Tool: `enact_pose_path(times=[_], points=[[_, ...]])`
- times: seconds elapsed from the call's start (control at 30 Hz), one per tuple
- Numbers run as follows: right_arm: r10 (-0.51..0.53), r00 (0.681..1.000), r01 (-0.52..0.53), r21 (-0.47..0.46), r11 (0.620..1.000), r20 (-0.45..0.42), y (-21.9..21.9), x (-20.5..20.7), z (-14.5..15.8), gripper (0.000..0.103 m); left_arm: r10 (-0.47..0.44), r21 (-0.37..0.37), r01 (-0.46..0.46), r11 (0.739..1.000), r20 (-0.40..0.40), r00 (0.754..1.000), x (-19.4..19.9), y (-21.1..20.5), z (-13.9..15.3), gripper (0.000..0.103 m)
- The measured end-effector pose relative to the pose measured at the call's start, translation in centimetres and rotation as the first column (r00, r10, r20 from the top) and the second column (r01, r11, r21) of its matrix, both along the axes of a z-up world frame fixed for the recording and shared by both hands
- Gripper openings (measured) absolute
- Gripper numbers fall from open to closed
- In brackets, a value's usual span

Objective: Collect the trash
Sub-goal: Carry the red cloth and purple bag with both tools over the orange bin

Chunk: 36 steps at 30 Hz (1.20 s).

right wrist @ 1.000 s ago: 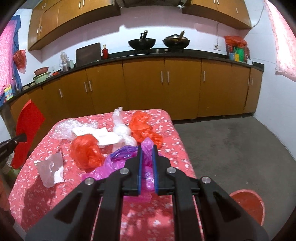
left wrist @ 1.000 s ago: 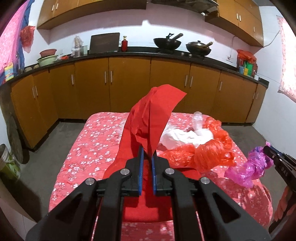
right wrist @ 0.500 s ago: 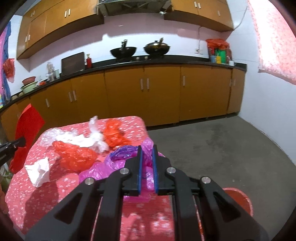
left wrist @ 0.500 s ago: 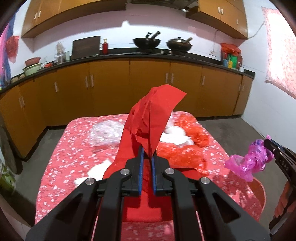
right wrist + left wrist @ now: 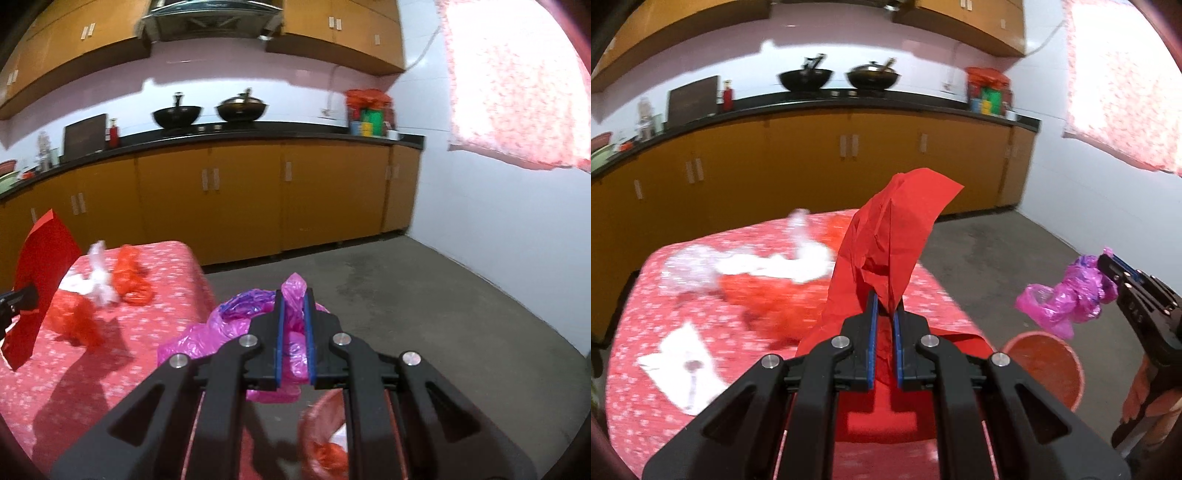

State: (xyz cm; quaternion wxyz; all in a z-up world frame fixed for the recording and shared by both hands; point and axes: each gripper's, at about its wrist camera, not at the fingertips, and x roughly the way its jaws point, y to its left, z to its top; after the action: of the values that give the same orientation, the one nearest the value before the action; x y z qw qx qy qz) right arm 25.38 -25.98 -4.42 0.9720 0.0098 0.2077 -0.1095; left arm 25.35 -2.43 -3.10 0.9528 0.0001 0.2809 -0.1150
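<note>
My left gripper (image 5: pixel 884 306) is shut on a large red paper sheet (image 5: pixel 897 229) and holds it above the table's right part. My right gripper (image 5: pixel 294 302) is shut on a crumpled pink-purple plastic bag (image 5: pixel 236 325), held in the air right of the table, above a red bin (image 5: pixel 1047 365) on the floor. The bag also shows in the left wrist view (image 5: pixel 1067 299). The bin shows under my right gripper (image 5: pixel 325 435), with red trash inside. The red sheet shows at the left of the right wrist view (image 5: pixel 40 280).
The table (image 5: pixel 639 321) has a red flowered cloth. On it lie red plastic bags (image 5: pixel 764 299), white wrappers (image 5: pixel 798 258), clear plastic (image 5: pixel 690 269) and a white paper piece (image 5: pixel 683 365). Brown kitchen cabinets (image 5: pixel 258 206) run along the back; grey floor (image 5: pixel 424 295) lies right.
Both grippers have swung to the right with their loads. The pink bag has moved off the table edge to above the red bin. The views are blurred by motion.
</note>
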Motion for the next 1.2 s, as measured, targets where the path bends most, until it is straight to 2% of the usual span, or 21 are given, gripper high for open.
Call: enact_pose_path(times=[0.23,0.5,0.63,0.73,0.97,1.2], points=[[-0.139,0.99,0.139,0.018,0.99,-0.033,-6.0,-1.4,-2.0,0.011,-0.151,-0.019,0.15,0.988,-0.041,0.988,-0.2,-7.6,-1.8,0.007],[-0.305,0.942,0.315,0.058,0.947,-0.138,-14.2,-3.1,-6.9,0.011,-0.318,-0.009,0.319,0.948,-0.124,0.94,-0.7,-16.8,-5.4,0.007],[-0.354,0.915,0.372,0.064,0.926,-0.195,-16.7,-3.3,-9.6,0.011,-0.379,0.011,0.386,0.922,-0.163,0.911,-0.8,-20.5,-7.4,0.007],[-0.375,0.899,0.398,0.066,0.915,-0.228,-18.2,-3.2,-11.4,0.011,-0.4,0.017,0.411,0.911,-0.198,0.895,-0.3,-22.6,-8.7,0.007],[-0.381,0.883,0.419,0.094,0.903,-0.273,-20.3,-2.0,-13.6,0.011,-0.417,0.009,0.439,0.899,-0.295,0.86,1.0,-25.8,-11.6,0.007],[-0.365,0.875,0.411,0.089,0.907,-0.317,-20.9,0.1,-15.4,0.011,-0.442,0.038,0.48,0.876,-0.334,0.833,1.6,-28.6,-13.5,0.007]])
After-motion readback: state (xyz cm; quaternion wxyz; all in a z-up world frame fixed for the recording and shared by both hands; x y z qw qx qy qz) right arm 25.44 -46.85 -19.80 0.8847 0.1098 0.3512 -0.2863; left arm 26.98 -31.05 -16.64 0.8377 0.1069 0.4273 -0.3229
